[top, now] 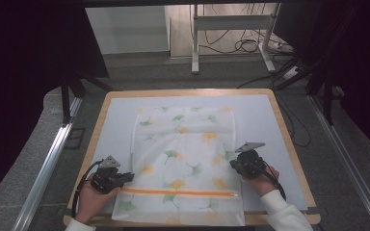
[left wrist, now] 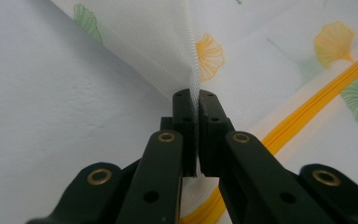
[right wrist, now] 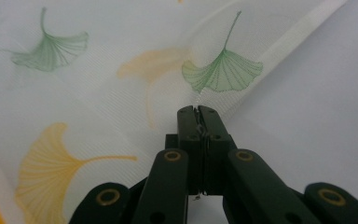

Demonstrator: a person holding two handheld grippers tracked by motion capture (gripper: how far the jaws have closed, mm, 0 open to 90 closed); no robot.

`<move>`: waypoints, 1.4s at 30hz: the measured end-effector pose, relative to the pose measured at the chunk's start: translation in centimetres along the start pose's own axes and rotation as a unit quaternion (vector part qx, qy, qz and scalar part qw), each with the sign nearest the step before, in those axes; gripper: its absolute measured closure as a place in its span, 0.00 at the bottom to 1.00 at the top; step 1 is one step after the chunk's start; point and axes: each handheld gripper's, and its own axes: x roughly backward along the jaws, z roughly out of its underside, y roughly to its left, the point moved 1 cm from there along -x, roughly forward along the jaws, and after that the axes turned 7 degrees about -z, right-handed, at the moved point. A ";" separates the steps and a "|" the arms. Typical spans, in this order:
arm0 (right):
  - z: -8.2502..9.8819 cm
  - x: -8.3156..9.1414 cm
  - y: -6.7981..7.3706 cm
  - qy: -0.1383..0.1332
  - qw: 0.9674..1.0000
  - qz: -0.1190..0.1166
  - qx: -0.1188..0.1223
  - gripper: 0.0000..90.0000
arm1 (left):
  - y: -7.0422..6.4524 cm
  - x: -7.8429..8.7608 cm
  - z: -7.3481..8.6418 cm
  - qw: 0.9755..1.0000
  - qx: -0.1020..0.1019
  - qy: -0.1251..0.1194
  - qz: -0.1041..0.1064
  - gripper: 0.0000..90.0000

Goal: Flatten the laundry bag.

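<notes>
A white mesh bag (top: 183,159) printed with green and yellow ginkgo leaves lies flat on the white mat (top: 115,125). An orange zipper (top: 178,192) runs across the bag near its front edge. At the bag's left edge, just above the zipper (left wrist: 307,112), my left gripper (top: 130,177) is shut on a fold of mesh, which rises as a ridge from the tips (left wrist: 194,95). My right gripper (top: 233,165) sits on the bag's right side, near its edge. Its jaws (right wrist: 198,109) are shut, with a thin pinch of mesh between the tips below a green leaf (right wrist: 223,70).
The mat covers a wooden table (top: 289,139). Metal rails (top: 48,163) run along both sides of the table. Behind it stand a desk frame (top: 195,43) and loose cables (top: 245,45) on the floor. Bare mat lies left and right of the bag.
</notes>
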 end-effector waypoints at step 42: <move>0.4 1.6 -0.7 -0.066 0.997 0.011 0.029 0.55 | -0.5 -0.9 -2.9 0.995 0.000 -0.057 -0.086 0.33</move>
